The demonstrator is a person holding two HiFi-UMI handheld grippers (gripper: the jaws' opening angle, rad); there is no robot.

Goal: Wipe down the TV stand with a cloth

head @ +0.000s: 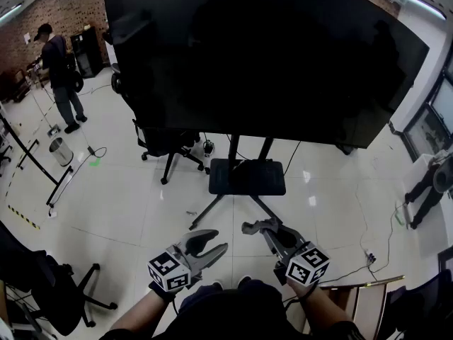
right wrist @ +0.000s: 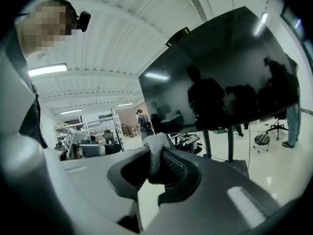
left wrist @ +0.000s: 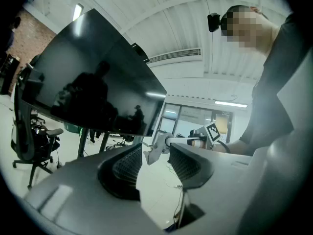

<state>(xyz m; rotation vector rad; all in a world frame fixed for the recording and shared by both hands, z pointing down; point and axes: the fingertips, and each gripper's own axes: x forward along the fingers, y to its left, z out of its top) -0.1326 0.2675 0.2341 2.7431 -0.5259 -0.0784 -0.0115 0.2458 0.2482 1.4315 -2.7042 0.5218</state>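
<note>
Between right gripper jaws, grey cloth

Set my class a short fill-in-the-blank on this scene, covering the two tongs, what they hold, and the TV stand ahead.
1. The right tongs are shut on a grey ____.
2. The left tongs are ____, with nothing between them.
3. In the head view, the office chair stands to the ____ of the TV stand.

Missing words: cloth; open; left.
</note>
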